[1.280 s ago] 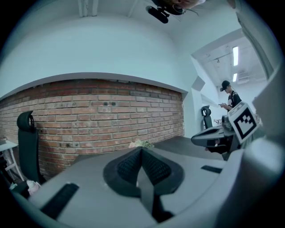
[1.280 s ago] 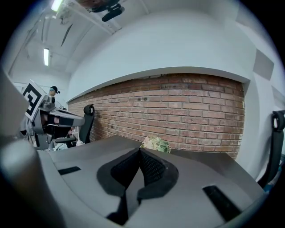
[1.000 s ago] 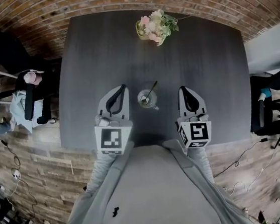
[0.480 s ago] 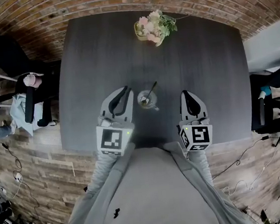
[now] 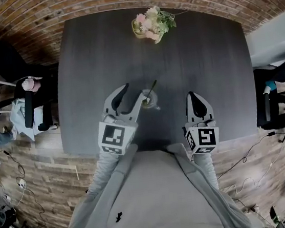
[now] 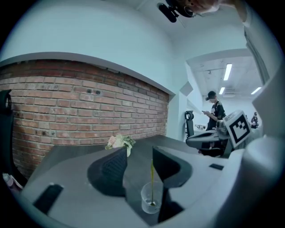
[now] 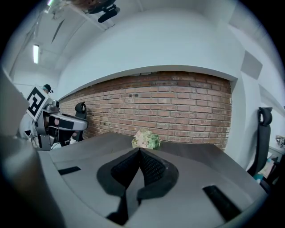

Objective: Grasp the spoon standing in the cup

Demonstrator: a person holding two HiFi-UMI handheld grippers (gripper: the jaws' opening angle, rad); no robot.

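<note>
A small clear cup (image 5: 150,101) stands on the dark table (image 5: 94,55), with a thin spoon (image 5: 152,89) leaning up out of it. My left gripper (image 5: 133,91) is right beside the cup; its jaws have just been opening and stand apart. In the left gripper view the cup (image 6: 150,198) and the upright spoon handle (image 6: 152,176) sit low in the gap of the left gripper (image 6: 139,156), close to the right-hand jaw, and the pads do not press on them. My right gripper (image 5: 192,95) hovers to the right of the cup, its jaws (image 7: 139,152) shut and empty.
A pot of pink flowers (image 5: 152,24) stands at the table's far edge. Office chairs (image 5: 24,94) flank the table on the left and right. A person (image 6: 216,116) stands in the distance in the left gripper view. Brick floor surrounds the table.
The left gripper's jaws were shut and now stand apart. It has shifted a little toward the cup. The right gripper has edged slightly and stays shut.
</note>
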